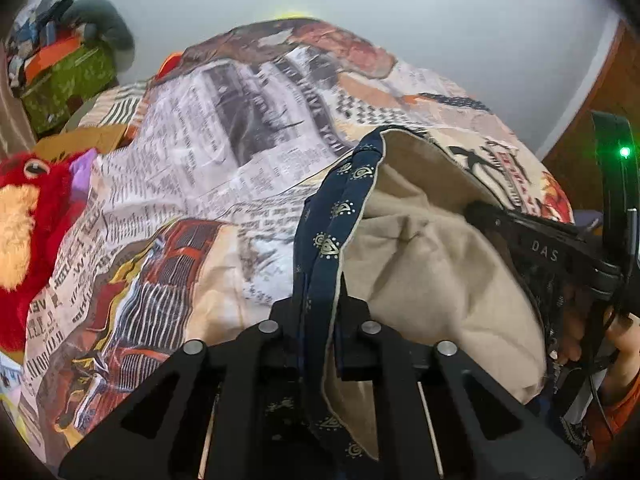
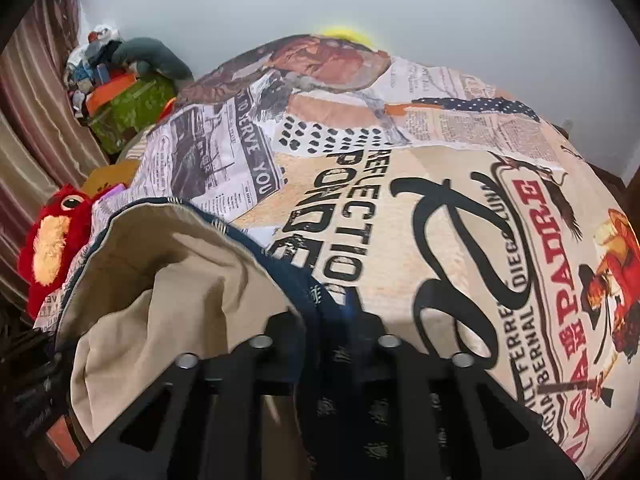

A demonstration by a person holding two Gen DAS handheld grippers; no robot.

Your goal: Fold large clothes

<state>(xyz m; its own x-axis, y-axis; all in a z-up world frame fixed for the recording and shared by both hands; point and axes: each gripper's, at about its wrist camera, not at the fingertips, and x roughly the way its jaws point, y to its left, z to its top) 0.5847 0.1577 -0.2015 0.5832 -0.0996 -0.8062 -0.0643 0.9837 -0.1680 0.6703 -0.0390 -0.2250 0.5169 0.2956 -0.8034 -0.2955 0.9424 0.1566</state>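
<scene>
Closest to me, the left gripper (image 1: 318, 312) is pinching the navy patterned hem of the garment (image 1: 420, 248), its jaws closed down on the folded edge so that the dark band is running straight up between them and the beige inner side is billowing off to the right. The right gripper (image 2: 324, 328) is doing the same at another point of that hem, its jaws shut on the navy cloth, with the beige lining bulging away to its left. In the left wrist view the right gripper is showing at the far right edge, a hand (image 1: 592, 336) wrapped around its grip, and the garment is hanging slack between the two holds. Just beyond the jaws the cloth is draping over the bed, which is wearing a bedsheet (image 2: 400, 184) printed with newsprint and poster lettering. Further off to the left, a red plush toy (image 1: 28, 216) is sitting at the bed's edge, and behind it a green box (image 2: 132, 112) is lying heaped with oddments against the pale wall (image 2: 440, 8).
</scene>
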